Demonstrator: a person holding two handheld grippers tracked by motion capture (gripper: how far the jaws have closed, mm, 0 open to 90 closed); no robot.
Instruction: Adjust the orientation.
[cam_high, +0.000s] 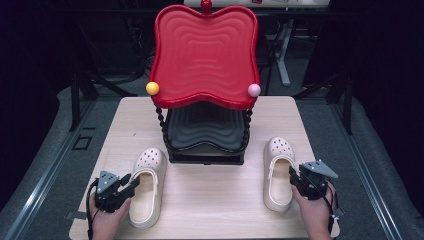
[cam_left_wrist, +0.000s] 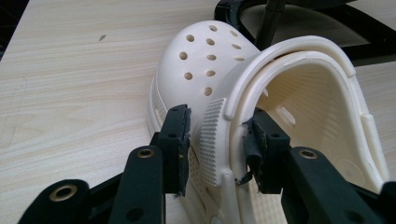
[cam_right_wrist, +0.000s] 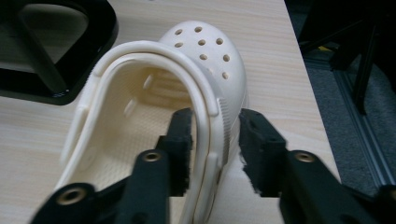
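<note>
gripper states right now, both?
Left gripper: open, jaws astride the left clog's side wall.
Right gripper: open, astride the right clog's wall.

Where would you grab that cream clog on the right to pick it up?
Probably by the outer side wall of the right clog, beside its foot opening, coming from the heel end. That wall is a thin upright rim, so one jaw fits inside and one outside, as the right gripper now straddles it.
</note>
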